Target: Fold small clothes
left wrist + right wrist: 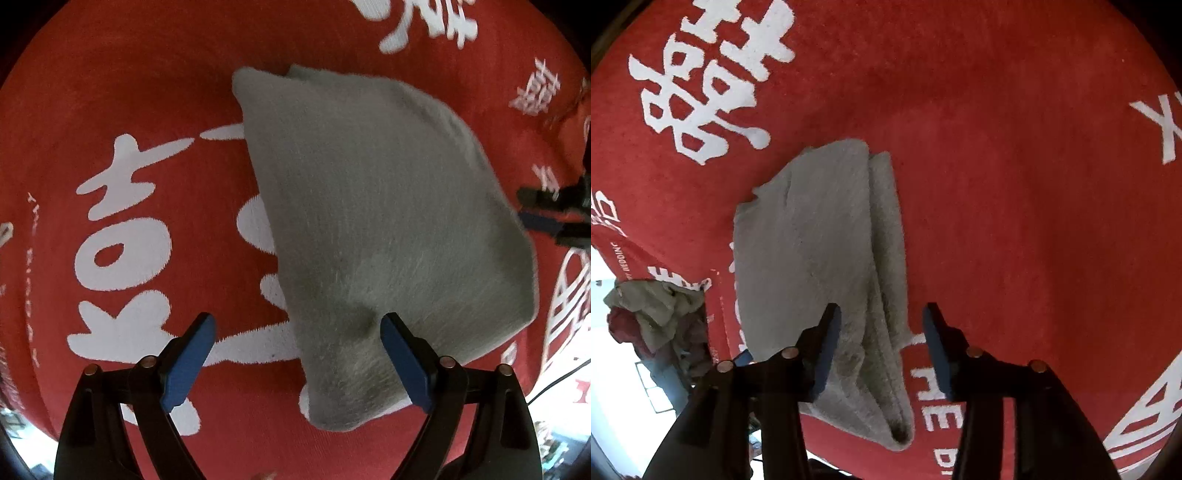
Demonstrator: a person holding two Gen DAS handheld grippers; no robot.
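Observation:
A folded grey cloth (pixel 376 221) lies flat on a red cloth with white characters (pixel 110 92). My left gripper (pixel 297 360) is open just above the grey cloth's near left corner, its right finger over the cloth and its left finger over the red surface. In the right wrist view the grey cloth (pixel 820 258) shows a doubled fold along its right edge. My right gripper (pixel 881 349) is open and straddles that folded edge near the cloth's near end. The right gripper's fingers (pixel 546 210) also show at the right edge of the left wrist view.
The red cloth (pixel 1015 184) covers the whole work surface. A pile of crumpled clothes (pixel 653 314) sits beyond the surface's edge at the lower left of the right wrist view. A dark cable (pixel 554 380) runs past the edge at the lower right of the left wrist view.

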